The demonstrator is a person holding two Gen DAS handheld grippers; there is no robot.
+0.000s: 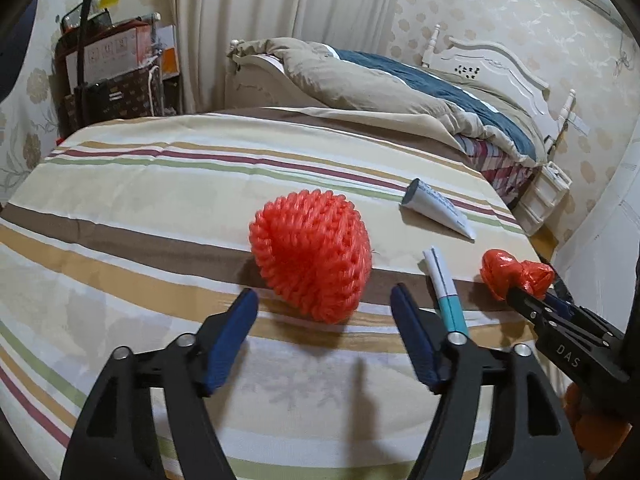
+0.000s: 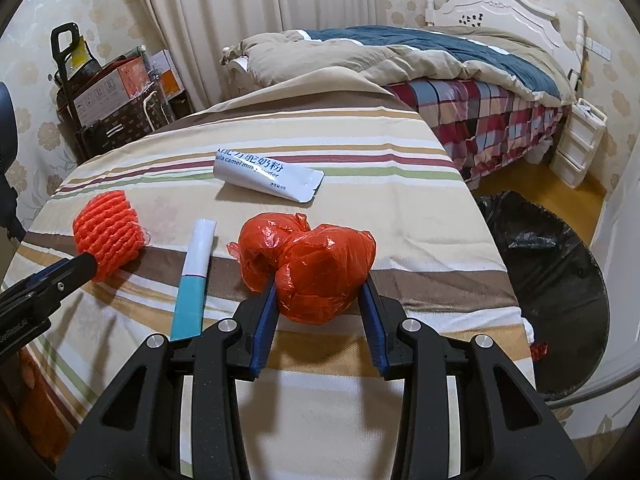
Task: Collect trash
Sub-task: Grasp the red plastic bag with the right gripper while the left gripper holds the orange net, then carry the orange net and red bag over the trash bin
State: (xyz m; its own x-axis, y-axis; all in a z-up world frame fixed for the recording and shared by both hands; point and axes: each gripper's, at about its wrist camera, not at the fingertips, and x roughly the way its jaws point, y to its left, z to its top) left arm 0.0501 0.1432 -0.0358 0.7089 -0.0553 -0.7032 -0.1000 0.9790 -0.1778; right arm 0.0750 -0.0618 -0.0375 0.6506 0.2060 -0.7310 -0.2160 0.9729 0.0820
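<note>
An orange foam fruit net (image 1: 310,256) lies on the striped cloth of the table (image 1: 140,216). My left gripper (image 1: 324,294) is open, its jaws just short of the net on either side. My right gripper (image 2: 320,280) has its blue pads against both sides of a crumpled red plastic bag (image 2: 312,264), which rests on the cloth. The bag (image 1: 514,272) and the right gripper also show in the left wrist view. A teal and white sachet (image 2: 194,280) lies between net and bag. A white milk-powder sachet (image 2: 268,174) lies farther back.
A bin lined with a black bag (image 2: 556,264) stands on the floor right of the table. A bed with a beige and blue quilt (image 2: 400,56) is behind. Boxes and bags (image 2: 112,92) are stacked at the back left by the curtain.
</note>
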